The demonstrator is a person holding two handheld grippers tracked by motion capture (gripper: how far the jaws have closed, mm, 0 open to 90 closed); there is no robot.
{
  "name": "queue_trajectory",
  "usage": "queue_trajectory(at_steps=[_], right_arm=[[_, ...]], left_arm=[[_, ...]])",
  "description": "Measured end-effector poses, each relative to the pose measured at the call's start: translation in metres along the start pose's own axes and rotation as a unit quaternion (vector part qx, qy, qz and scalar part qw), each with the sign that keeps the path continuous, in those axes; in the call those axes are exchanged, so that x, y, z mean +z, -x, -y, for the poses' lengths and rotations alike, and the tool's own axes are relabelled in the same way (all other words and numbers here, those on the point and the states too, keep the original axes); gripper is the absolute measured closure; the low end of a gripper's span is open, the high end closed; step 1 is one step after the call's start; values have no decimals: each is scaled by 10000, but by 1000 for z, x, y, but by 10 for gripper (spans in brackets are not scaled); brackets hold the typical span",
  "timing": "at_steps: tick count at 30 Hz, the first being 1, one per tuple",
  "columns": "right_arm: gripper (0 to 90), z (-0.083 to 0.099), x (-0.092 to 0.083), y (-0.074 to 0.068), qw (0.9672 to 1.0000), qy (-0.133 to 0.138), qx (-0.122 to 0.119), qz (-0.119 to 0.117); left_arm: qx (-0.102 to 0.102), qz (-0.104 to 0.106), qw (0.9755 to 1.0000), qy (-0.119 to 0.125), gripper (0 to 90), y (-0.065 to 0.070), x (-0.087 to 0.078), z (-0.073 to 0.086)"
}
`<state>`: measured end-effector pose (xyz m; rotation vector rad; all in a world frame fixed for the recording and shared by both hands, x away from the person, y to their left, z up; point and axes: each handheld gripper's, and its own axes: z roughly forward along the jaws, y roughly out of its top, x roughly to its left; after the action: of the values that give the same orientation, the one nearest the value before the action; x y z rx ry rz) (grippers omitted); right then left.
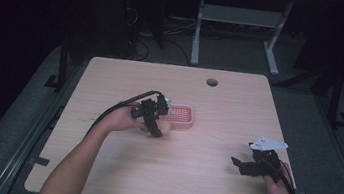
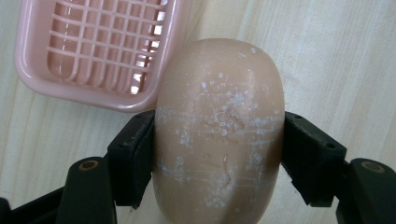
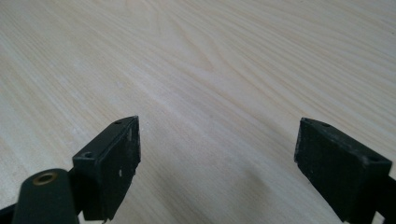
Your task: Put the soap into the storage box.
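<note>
Left tongs [image 1: 157, 120]: closed on a tan bar of soap [image 2: 218, 130], one jaw pressing each long side; the bar's rounded end projects forward beyond the jaw tips. The soap surface carries white scuffs and flecks. In the left gripper view the bar sits above the wooden table [image 2: 336, 60], and whether it touches the surface cannot be told.

Pink soap dish [image 2: 88, 88]: lies on the table just ahead of the left tongs, to the left of the jaw line in that view, with a slatted grid floor. Its near corner is close beside the soap's tip; contact cannot be confirmed. In the high view the dish [image 1: 181, 116] lies just beyond the left tongs.

Right tongs [image 1: 243, 165]: well apart from the soap and dish, jaws spread wide with nothing between them, bare table [image 3: 219, 84] ahead.
</note>
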<state>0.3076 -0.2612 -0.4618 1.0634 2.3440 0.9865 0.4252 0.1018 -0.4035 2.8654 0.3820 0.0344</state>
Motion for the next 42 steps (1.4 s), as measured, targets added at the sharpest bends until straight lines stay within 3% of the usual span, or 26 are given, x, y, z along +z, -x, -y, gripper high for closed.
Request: queue_trajectory(at_steps=[11, 13, 23, 42], right_arm=[[139, 0, -1, 0, 10000, 15, 0, 10], [139, 0, 0, 0, 10000, 12, -5, -2], [139, 0, -1, 1, 10000, -14, 15, 27], [139, 1, 0, 2, 10000, -29, 6, 10]], left_arm=[[55, -78, 9999, 76, 316, -7, -13, -12], [43, -1, 9999, 143, 316, -9, -14, -13], [22, -15, 10000, 24, 316, -20, -10, -17], [50, 58, 9999, -87, 316, -33, -2, -40]])
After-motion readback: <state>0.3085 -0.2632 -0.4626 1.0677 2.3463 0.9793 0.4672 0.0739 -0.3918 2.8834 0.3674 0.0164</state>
